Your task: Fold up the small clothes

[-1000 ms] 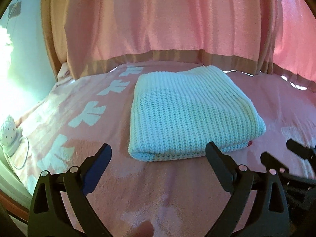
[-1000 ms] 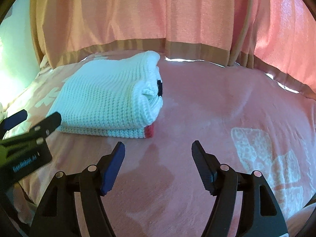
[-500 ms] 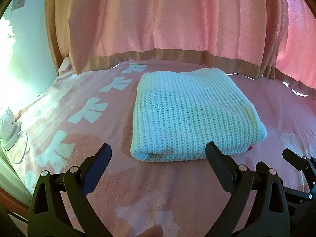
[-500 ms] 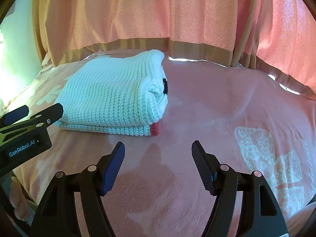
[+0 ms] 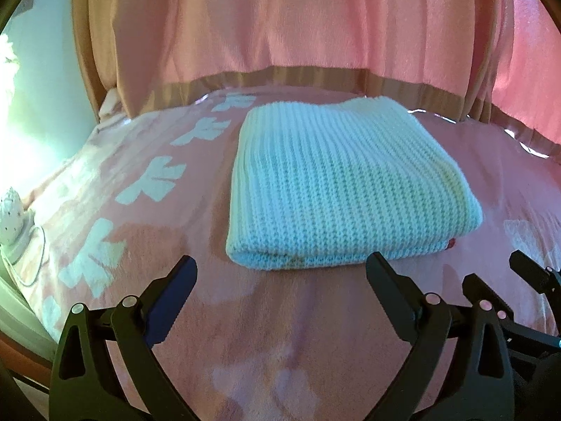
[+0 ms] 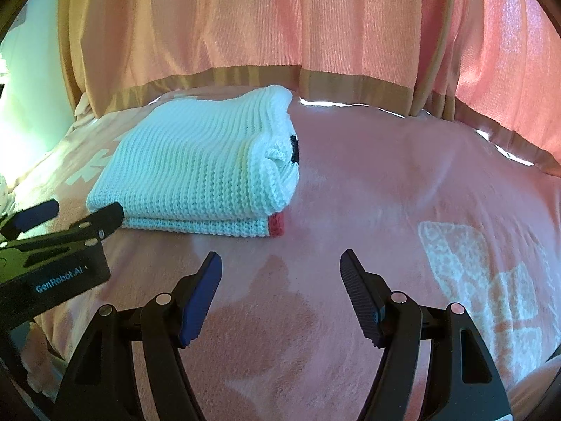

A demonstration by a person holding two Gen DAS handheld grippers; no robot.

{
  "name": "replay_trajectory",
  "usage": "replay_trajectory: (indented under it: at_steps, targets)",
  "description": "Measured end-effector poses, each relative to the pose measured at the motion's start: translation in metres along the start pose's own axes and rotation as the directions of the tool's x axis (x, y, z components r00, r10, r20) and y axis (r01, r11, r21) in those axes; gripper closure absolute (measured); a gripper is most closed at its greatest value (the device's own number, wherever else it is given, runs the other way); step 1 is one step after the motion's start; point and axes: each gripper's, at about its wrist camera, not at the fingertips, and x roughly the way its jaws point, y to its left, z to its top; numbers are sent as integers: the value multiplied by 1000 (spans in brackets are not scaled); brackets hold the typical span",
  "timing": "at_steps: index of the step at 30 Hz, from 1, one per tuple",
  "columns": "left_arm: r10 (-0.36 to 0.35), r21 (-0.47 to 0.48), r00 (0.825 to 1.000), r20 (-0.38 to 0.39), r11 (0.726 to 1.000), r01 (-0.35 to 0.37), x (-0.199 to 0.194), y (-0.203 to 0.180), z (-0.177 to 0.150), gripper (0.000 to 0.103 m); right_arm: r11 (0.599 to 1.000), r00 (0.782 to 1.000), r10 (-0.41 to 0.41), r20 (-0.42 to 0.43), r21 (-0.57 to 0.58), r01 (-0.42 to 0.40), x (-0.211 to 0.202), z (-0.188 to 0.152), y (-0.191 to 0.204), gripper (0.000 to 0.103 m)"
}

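Observation:
A white knitted garment lies folded into a neat rectangle on the pink bedspread. In the right wrist view the same garment shows its stacked layers, a red edge at the bottom corner and a black spot on its right side. My left gripper hangs open just short of the garment's near edge, with nothing between its fingers. My right gripper is open over bare bedspread, to the right of and nearer than the garment. The right gripper's fingers show at the lower right of the left wrist view.
Pink curtains with a tan hem hang right behind the bed. White leaf-like prints run along the bedspread's left side. A small white object with a cord sits at the bed's left edge, next to a pale wall.
The left wrist view has shifted slightly, so the garment sits a little lower and more centred. The right gripper has stayed put. Both stay open.

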Motion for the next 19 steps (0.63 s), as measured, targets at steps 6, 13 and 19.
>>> replay_trajectory:
  at_steps: [6,13,19]
  targets:
    - [-3,-10,1000,-12,1000,3,3,1,-6,8,1000,1000,1,-1,1,-1,0,-1,1,35]
    - [1,8,1000,7,1000,-1,-1,-4,-4,8,1000,1000,4,-1,-1,-4,1,-1,0,34]
    - [3,22,1000,24,1000,-4,-4,-8,-3,8,1000,1000,5,-1,-3,-5,1,-1,-1,34]
